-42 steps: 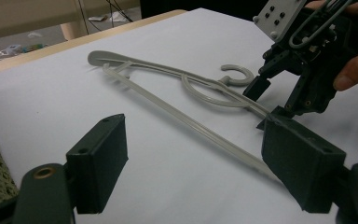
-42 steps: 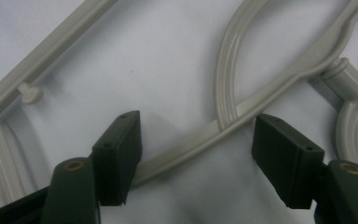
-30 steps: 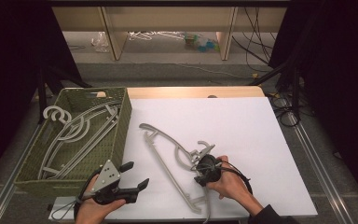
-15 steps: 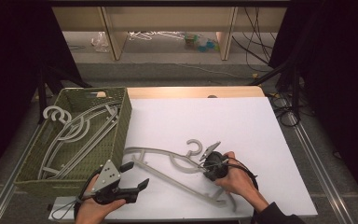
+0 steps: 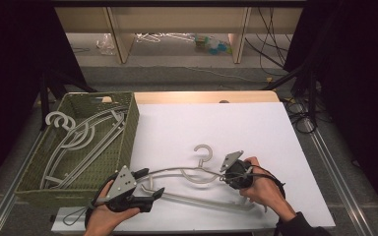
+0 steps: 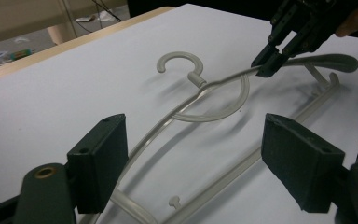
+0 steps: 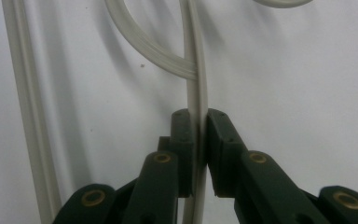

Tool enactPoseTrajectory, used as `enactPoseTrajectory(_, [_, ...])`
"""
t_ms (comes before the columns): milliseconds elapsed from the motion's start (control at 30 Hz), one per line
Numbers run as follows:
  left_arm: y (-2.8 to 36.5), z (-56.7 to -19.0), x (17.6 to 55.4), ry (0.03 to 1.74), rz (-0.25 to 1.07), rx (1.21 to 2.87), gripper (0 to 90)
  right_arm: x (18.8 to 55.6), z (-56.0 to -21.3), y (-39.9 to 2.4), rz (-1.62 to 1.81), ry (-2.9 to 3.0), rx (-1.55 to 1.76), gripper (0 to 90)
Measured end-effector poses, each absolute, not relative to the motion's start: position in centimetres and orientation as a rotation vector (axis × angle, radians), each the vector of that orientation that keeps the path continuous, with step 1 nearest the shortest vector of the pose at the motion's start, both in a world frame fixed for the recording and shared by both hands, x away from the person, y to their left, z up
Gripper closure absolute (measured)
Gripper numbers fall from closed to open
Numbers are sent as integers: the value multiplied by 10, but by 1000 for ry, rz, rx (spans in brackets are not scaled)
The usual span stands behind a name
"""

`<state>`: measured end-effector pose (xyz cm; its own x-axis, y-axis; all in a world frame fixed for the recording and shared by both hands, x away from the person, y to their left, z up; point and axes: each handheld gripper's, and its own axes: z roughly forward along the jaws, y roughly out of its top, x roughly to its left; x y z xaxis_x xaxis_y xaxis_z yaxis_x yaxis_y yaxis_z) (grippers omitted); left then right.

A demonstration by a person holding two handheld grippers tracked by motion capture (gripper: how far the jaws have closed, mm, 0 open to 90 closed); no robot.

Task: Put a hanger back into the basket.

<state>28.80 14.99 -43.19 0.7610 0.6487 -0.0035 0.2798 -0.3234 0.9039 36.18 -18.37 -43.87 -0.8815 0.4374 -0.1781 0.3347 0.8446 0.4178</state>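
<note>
A pale grey plastic hanger (image 5: 187, 170) lies flat on the white table top (image 5: 236, 128) near the front, its hook (image 5: 204, 149) pointing away from me. My right gripper (image 5: 225, 177) is shut on the hanger's upper arm, right of the hook; in the right gripper view the arm (image 7: 196, 70) runs straight up from between the closed jaws (image 7: 199, 140). My left gripper (image 5: 150, 183) is open at the hanger's left end, and the hanger (image 6: 223, 78) lies on the table between and beyond its spread jaws (image 6: 200, 172). The right gripper (image 6: 279, 51) is also visible there, clamped on the arm.
A green woven basket (image 5: 130, 125) stands at the table's left with several grey hangers (image 5: 83, 135) in it. Behind the table is a low wooden shelf (image 5: 177, 19) with clutter on the floor. Cables (image 5: 295, 108) hang off the right side.
The right gripper has swung the hanger from a steep diagonal to lying crosswise, and the hook now points away from me. The right hand shifted right. The left gripper stayed put.
</note>
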Motion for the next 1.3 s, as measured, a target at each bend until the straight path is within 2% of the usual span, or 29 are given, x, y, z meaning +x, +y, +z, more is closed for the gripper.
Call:
enactPoseTrajectory(133, [134, -435, 299, 680, 354, 1976, 210, 357, -432, -189, 572, 2735, 545, 822])
enactPoseTrajectory(367, [103, -428, 329, 643, 311, 2043, 218, 348, -414, -193, 606, 2682, 422, 822])
enactPoseTrajectory(767, [75, -437, 365, 650, 282, 2154, 303, 342, -406, -194, 630, 2657, 367, 822])
enactPoseTrajectory(1300, [57, -438, 373, 509, 281, 2274, 585, 336, -401, -191, 643, 2652, 335, 823])
